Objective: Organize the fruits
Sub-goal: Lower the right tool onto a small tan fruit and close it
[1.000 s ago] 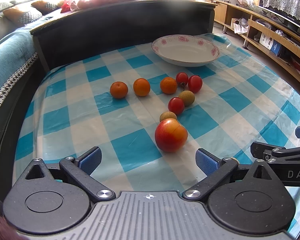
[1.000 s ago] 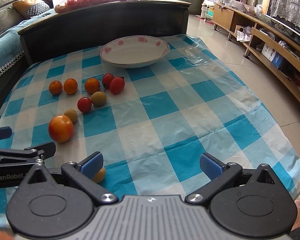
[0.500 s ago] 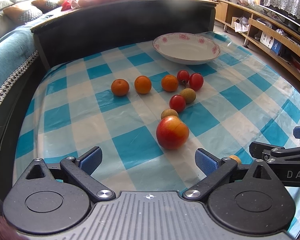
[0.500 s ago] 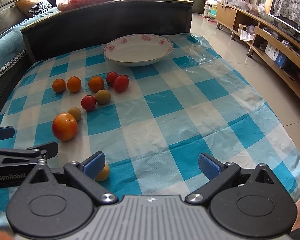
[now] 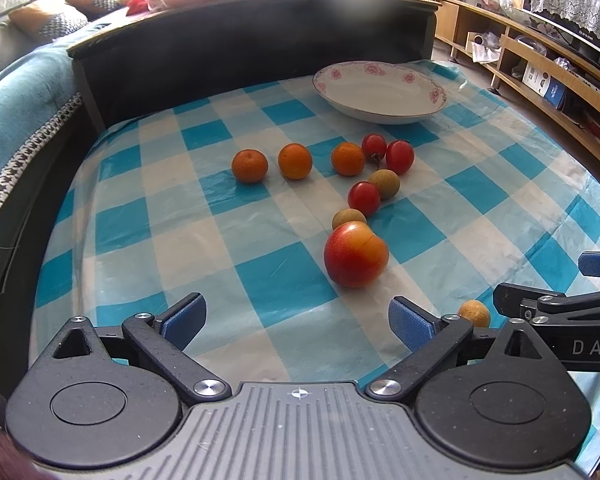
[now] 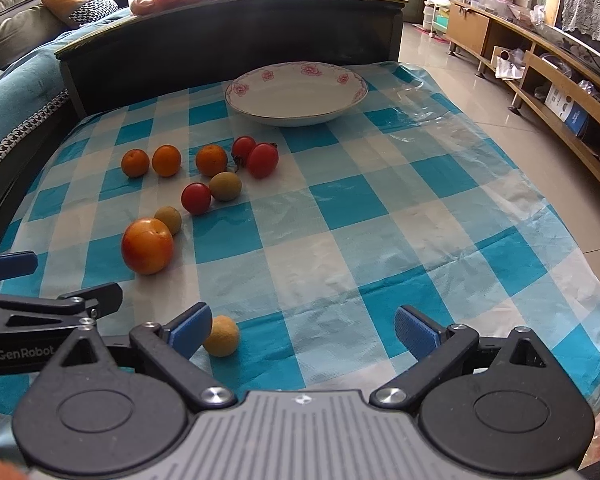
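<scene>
Right wrist view: small yellow fruit partly hidden behind right tool; both tools released, left tool too.

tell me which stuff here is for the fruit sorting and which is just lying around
For the job: large red-orange fruit, three oranges, three red tomatoes, small tan fruits, floral dish, left gripper, right gripper.

Lying about: checked cloth, cushions, shelf clutter.
</scene>
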{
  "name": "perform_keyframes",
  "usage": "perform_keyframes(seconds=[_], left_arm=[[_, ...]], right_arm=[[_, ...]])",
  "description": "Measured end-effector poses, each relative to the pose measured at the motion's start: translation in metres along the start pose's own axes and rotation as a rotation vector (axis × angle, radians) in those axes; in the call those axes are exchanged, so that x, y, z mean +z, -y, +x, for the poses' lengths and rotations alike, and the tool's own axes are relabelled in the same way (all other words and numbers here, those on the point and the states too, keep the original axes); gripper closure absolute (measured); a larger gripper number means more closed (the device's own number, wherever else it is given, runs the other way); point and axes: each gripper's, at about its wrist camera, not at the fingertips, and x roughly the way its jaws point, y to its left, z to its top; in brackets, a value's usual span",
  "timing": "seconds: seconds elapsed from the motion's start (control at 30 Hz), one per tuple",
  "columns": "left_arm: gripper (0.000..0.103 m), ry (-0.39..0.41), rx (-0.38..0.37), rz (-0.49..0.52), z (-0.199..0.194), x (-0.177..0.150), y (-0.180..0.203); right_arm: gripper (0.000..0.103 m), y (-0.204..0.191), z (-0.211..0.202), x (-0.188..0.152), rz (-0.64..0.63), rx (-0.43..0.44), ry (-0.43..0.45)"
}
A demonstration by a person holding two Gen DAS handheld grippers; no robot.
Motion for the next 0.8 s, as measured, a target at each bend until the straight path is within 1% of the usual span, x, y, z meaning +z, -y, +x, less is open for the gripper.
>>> perform_keyframes(seconds=[0.17,0.33,0.43,0.6,0.77,0.8], left_arm=[[0.003,0.012,0.013,0.019,-0.003,-0.001,-0.001],[0.004,0.008,0.023,0.034,-0.002,-0.002,-0.003],[0.004,0.004,0.017,0.031,-0.001,-0.002,-0.005],[0.004,-0.002,0.004,0.044,0.003,-0.003,-0.004],[0.004,-0.009,-0.002,0.052,0.006,-0.004,-0.003],[0.004,-0.011,-0.003,0.055,0.007,-0.004,-0.003]], right_arm=[[0.005,-0.003,0.002,0.0,-0.009,0.025,-0.009],[0.015,-0.009,0.006,-0.003,-0.041,0.067,-0.038],[0.025,-0.013,0.009,-0.004,-0.062,0.083,-0.048],[0.046,-0.021,0.019,-0.006,-0.097,0.114,-0.084],[0.06,-0.028,0.025,-0.006,-0.148,0.115,-0.096],[0.061,-0.03,0.025,-0.005,-0.161,0.111,-0.093]])
